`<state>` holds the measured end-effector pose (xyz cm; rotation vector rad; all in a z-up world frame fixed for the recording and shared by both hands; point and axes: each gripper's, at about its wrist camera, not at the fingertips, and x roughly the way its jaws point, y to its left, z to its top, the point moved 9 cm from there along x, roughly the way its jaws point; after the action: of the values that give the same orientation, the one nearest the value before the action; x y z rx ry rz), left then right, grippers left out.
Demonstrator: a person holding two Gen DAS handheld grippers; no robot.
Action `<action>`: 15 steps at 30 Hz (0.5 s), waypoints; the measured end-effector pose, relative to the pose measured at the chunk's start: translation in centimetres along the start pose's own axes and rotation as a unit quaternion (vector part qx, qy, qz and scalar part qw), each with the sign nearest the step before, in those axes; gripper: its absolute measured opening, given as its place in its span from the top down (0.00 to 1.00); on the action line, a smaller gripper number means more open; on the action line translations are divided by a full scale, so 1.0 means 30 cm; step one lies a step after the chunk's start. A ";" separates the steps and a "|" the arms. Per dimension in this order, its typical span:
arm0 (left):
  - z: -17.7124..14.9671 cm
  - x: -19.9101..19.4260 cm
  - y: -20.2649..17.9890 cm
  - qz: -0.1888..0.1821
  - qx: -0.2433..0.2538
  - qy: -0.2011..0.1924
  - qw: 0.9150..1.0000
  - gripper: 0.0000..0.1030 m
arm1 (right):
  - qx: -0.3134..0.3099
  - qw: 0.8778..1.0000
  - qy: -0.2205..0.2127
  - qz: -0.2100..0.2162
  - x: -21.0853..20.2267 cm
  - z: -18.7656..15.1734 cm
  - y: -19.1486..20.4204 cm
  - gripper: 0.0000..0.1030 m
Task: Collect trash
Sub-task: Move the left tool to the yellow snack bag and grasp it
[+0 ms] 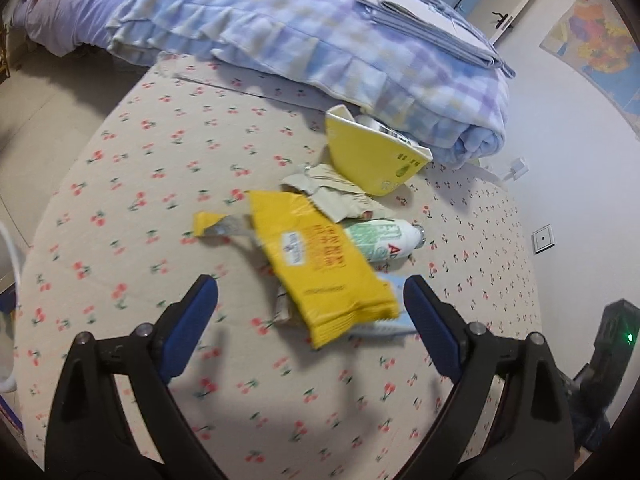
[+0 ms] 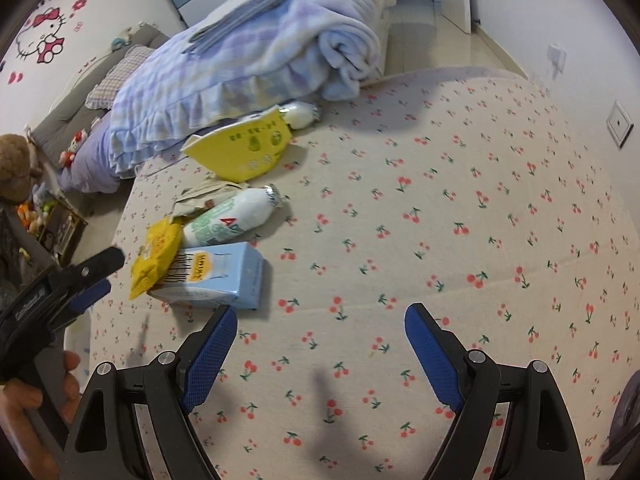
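A yellow snack wrapper (image 1: 324, 276) lies mid-frame in the left wrist view on the cherry-print bed sheet (image 1: 132, 208), overlapping a white bottle (image 1: 380, 240), with crumpled paper (image 1: 332, 192) and a yellow carton (image 1: 372, 152) above it. The left gripper (image 1: 310, 300) hangs over the wrapper, jaws wide apart, gripping nothing. The right gripper (image 2: 320, 332) hovers at lower centre, jaws spread and empty, just beside a blue milk carton (image 2: 216, 276).
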<state>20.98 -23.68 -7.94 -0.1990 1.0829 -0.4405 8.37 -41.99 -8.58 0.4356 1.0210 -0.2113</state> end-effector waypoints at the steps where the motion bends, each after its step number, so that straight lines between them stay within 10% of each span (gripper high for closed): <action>1: 0.003 0.019 -0.012 0.006 -0.001 -0.001 1.000 0.09 | -0.002 1.000 0.001 -0.003 0.003 -0.001 -0.006 0.15; 10: 0.010 0.119 -0.018 0.033 0.008 0.000 0.999 0.11 | -0.021 0.999 0.009 -0.036 0.020 -0.017 -0.098 0.15; 15: 0.002 0.130 -0.017 0.024 0.019 0.009 0.999 0.39 | -0.017 0.999 0.009 -0.042 0.025 -0.002 -0.120 0.15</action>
<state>22.44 -25.84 -10.87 -0.1348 1.0939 -0.4201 7.38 -45.15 -10.14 0.3650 1.0592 -0.2657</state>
